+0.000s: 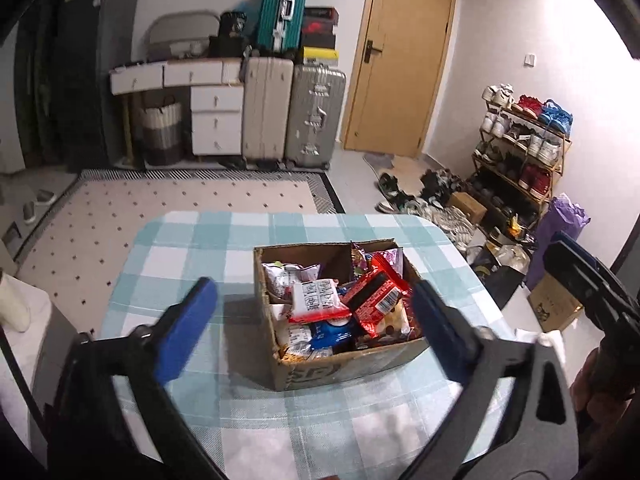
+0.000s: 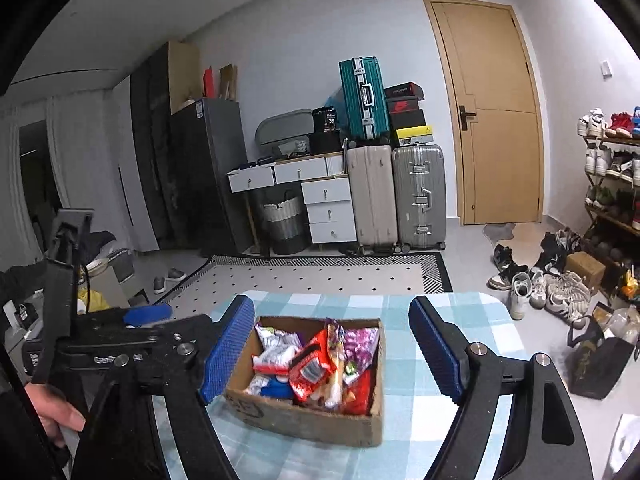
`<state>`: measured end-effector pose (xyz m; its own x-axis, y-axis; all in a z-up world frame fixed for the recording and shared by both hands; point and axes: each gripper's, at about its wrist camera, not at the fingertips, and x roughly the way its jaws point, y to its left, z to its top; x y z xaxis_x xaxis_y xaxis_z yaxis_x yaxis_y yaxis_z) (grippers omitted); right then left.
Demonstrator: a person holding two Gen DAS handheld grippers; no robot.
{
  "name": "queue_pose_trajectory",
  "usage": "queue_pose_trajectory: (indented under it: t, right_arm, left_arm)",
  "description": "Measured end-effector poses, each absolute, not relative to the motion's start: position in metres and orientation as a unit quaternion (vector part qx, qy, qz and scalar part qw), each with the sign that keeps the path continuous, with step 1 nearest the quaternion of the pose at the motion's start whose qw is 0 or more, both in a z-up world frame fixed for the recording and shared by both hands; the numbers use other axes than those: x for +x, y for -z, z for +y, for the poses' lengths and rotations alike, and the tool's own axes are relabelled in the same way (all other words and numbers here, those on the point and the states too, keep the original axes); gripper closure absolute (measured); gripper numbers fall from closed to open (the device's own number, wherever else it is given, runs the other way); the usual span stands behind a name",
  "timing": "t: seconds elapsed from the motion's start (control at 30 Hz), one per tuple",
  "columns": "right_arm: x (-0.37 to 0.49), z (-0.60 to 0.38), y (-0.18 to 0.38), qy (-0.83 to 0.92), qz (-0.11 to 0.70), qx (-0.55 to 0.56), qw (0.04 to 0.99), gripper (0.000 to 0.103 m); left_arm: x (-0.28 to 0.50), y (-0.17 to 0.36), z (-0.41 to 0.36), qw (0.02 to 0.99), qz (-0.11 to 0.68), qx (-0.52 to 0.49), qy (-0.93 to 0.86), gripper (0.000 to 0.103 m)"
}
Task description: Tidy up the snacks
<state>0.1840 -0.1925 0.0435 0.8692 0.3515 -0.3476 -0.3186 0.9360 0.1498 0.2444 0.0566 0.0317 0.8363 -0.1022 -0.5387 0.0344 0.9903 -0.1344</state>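
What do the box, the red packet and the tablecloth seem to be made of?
Box: corrugated cardboard, matte brown, with ragged edges.
Red packet: probably plastic film, glossy and crinkled.
Tablecloth: checked, with a slight sheen; fabric or wipe-clean vinyl, unclear.

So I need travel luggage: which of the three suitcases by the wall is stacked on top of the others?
The teal suitcase, standing atop the beige suitcase; the silver suitcase is floor-level too.

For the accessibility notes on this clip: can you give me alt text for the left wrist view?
An open cardboard box packed with snack packets sits on a table with a blue-and-white checked cloth, framed by the open, empty left gripper. Behind are a patterned rug, stacked suitcases, a wooden door and a shoe rack.
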Motion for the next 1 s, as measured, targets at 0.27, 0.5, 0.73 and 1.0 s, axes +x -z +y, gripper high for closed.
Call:
queue_pose_trajectory:
  t: [0.27, 0.5, 0.73, 1.0]
  right_arm:
    - [0.129, -0.212, -0.029, -0.162, 0.156, 0.05, 0.973, 0.017]
    - [0.073, -0.22, -0.014, -0.142, 0.102, 0.041, 0.984, 0.015]
    - [0.044, -0.229, 0.012, -0.128, 0.105, 0.034, 0.986, 0.015]
    - [0.031, -0.224, 0.051, -0.118, 0.089, -0.006, 0.989, 0.01]
  left_arm:
    - [0.188, -0.031, 0.053, 0.971, 0.234, -0.049, 0.013, 0.001]
    - [0.147, -0.013, 0.061, 0.979, 0.199, -0.049, 0.005, 0.001]
    - [0.115, 0.017, 0.071, 0.986, 0.159, -0.037, -0.02, 0.001]
    - [0.102, 0.059, 0.072, 0.989, 0.144, -0.014, -0.04, 0.001]
